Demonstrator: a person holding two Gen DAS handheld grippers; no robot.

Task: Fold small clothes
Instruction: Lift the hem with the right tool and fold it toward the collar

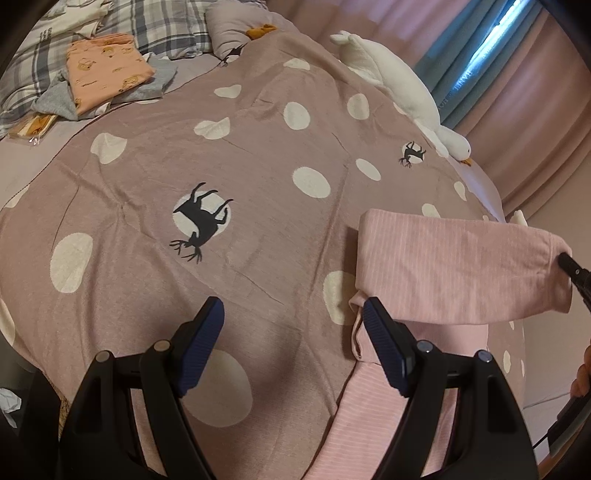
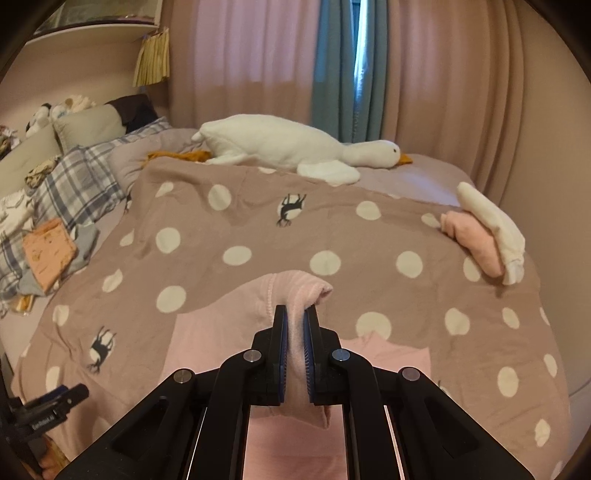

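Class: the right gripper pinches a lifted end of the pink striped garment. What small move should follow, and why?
Probably carry the right gripper across and lay the lifted end onto the rest of the pink striped garment to finish this fold: it is shut on that end, while the left gripper hangs open beside the cloth, gripping nothing.

Ribbed matt pink knit garment [image 2: 295,295] lies on a soft, dotted woven cotton bedcover [image 1: 258,147] near a fluffy plush goose [image 2: 295,144].

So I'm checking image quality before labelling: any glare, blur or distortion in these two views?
Left wrist view: glare blows out the curtain gap; heavy fisheye bends the bedspread; the pink garment stays sharp. Right wrist view: dim pinkish light, plush goose slightly soft, dark corners.
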